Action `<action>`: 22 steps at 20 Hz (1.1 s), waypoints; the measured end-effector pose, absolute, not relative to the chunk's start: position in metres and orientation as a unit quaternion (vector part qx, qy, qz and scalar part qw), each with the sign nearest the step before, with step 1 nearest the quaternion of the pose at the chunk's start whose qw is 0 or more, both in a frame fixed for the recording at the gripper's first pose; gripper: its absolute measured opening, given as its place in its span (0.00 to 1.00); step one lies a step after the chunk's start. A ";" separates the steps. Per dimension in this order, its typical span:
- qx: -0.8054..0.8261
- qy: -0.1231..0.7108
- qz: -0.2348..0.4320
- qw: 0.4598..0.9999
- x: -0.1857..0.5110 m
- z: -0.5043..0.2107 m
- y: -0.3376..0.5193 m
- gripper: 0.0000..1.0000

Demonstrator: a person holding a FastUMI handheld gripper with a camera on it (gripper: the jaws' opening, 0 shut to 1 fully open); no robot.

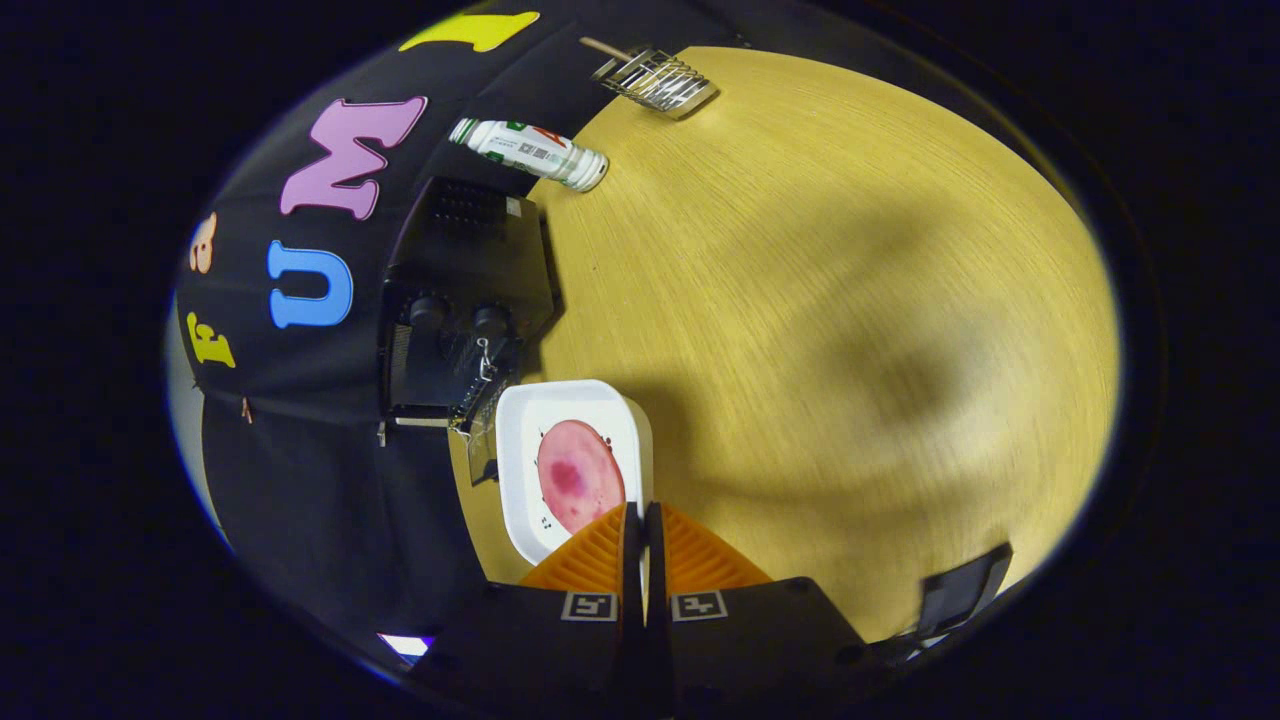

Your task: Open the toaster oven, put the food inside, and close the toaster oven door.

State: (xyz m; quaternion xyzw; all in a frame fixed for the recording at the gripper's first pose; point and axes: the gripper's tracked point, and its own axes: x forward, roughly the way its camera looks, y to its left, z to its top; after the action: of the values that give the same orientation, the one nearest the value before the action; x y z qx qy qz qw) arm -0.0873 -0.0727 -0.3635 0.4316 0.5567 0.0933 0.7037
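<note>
Tool (645, 525): fingers pressed together, gripping nothing, over tray (520, 440) rim. Toaster oven (465, 300) at worktop (800, 300) edge, door down. Risk: tray knocked, food (578, 480) sliding off.

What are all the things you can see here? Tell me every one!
Toaster oven: one, black, on the table by the booth's wall, two knobs on its front; whether the door is open is hard to tell.
Tray: one, white, just ahead of the tool, beside the toaster oven.
Food: one pink round slice, lying in the tray.
Bottle: one, white with a green label, lying on its side beyond the toaster oven.
Wire rack: one, silvery, far across the table.
Table: one, yellowish wood.
Tool: one, fingers closed together, holding nothing, at the tray's near edge.
</note>
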 end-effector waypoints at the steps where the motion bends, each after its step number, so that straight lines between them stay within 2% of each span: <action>1: 0.438 0.550 0.090 0.706 -0.089 -0.355 -0.063 0.05; 11: 0.505 0.507 0.033 0.698 -0.100 -0.305 0.056 0.05; 17: 0.559 0.473 -0.036 0.680 -0.068 -0.308 0.131 0.05; 22: 0.586 0.423 -0.122 0.680 -0.016 -0.319 0.168 0.05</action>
State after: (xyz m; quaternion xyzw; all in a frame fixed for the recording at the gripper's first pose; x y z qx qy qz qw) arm -0.0158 0.1683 -0.3191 0.5862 0.4228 -0.1222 0.6802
